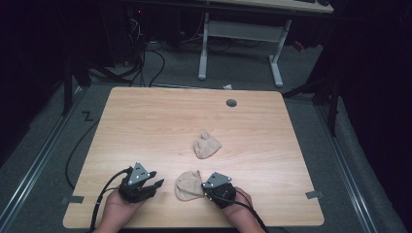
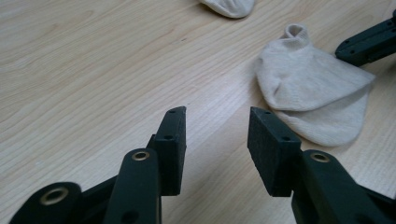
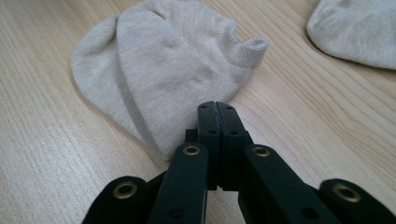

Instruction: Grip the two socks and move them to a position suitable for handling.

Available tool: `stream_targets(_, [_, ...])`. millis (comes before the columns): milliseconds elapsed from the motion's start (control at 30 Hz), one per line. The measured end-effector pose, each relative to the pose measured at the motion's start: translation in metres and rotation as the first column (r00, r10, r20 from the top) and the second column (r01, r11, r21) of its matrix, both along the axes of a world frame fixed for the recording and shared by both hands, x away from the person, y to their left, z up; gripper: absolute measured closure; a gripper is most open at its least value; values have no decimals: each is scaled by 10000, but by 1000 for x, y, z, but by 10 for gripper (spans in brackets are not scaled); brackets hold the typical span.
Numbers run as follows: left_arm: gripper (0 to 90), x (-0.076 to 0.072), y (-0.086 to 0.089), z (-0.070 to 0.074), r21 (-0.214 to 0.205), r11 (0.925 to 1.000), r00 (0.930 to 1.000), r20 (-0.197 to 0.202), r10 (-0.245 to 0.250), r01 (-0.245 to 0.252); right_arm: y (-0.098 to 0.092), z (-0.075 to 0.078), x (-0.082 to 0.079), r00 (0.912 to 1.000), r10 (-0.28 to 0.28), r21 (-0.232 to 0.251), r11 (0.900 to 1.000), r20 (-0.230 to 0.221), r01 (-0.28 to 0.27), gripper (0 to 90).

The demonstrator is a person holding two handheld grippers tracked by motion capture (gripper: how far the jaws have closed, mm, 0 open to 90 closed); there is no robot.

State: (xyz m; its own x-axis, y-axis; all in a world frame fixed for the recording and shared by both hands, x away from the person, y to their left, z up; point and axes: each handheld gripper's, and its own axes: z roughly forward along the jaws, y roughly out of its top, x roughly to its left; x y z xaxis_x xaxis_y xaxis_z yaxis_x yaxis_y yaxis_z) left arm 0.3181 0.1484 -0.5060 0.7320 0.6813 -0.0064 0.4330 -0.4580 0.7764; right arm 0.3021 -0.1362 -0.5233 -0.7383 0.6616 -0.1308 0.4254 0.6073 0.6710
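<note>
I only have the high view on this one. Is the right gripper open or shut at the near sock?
Observer: Shut. In the right gripper view, the right gripper has its jaws pressed together, with the tips at the edge of the near sock.
Operator: Is it pinching the fabric?
Observer: I cannot tell. The tips lie over the sock's edge, but no cloth shows between the jaws.
Operator: And the left gripper?
Observer: The left gripper is open over the bare table, with nothing between its jaws.
Operator: Is the sock lying flat?
Observer: No, it is folded over on itself, and its ribbed cuff stands open at one end.
</note>
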Motion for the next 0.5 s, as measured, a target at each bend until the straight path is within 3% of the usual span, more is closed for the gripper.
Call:
stream_targets(100, [573,-3,-8,-2,-128,9997,9995,-215,-226,224,-1,2,0,9999,-62,119,9999,89,61,897])
stream_targets(133, [576,-6,-16,-3,-131,9989,9982,-382,-465,460,-2,8,-1,9993,-233,371,9991,305,221,894])
stream_targets(200, [585,-7,-21,-4,-18,9987,9979,-397,-508,507,-2,10,-1,9990,-243,479,9986,377,224,892])
stream_targets(233, [616,-9,-30,-6,-78,9989,9970,-623,-460,456,1,13,-4,9984,-146,658,9978,547,110,880])
stream_targets(333, [647,-11,-38,-7,-188,9986,9954,-808,-512,499,8,15,-7,9982,31,809,9967,606,-80,863])
stream_targets(500, [741,-14,-50,-13,217,9972,9936,-883,-698,720,26,16,-10,9972,374,1087,9931,651,-444,762])
